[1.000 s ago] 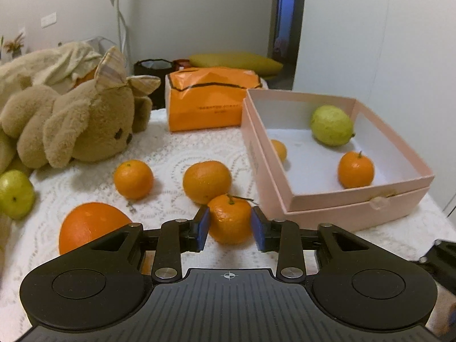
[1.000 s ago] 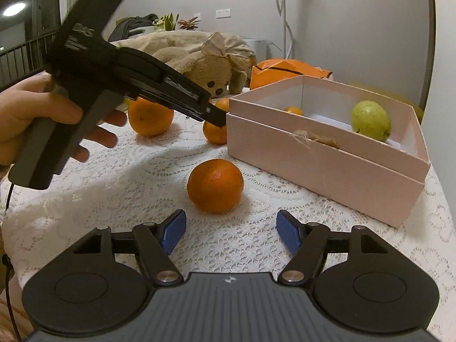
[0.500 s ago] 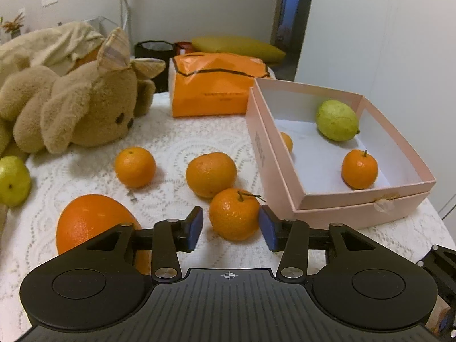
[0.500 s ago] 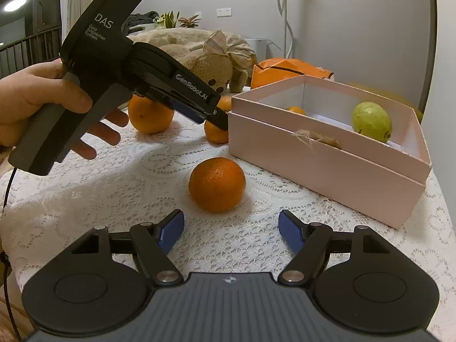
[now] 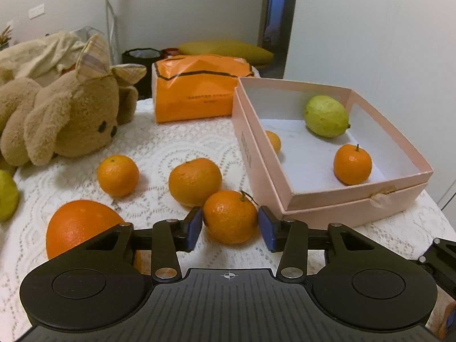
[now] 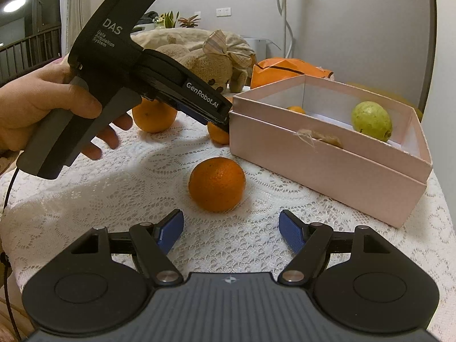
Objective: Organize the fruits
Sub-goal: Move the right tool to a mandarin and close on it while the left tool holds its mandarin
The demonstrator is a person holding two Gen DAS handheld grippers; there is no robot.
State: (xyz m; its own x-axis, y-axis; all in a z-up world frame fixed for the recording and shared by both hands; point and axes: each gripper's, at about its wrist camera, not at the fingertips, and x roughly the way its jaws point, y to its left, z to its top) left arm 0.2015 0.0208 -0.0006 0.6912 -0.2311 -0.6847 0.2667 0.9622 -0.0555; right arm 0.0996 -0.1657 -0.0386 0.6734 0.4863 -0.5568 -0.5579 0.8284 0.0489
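Observation:
A stemmed mandarin (image 5: pixel 230 216) rests on the lace cloth between the blue pads of my left gripper (image 5: pixel 230 225). Its jaws are closing, with thin gaps still showing beside the fruit. In the right wrist view a hand holds that left gripper (image 6: pixel 225 119), its tip down by the mandarin (image 6: pixel 218 135) at the corner of the pink box (image 6: pixel 313 165). My right gripper (image 6: pixel 230 228) stands open just short of a loose orange (image 6: pixel 217 183). The pink box (image 5: pixel 342 211) holds a green guava (image 5: pixel 326 116) and two mandarins (image 5: pixel 352 164).
Two more mandarins (image 5: pixel 195 181), a large orange (image 5: pixel 79 225) and a green fruit (image 5: pixel 7 196) lie loose on the cloth. A teddy bear (image 5: pixel 59 119) lies at the back left and an orange bag (image 5: pixel 199 94) behind the box. The table edge runs right of the box.
The left gripper's pads, pressed on the stemmed mandarin a second ago, spread wide off it and have since drawn in again. The right gripper's pads have spread slightly.

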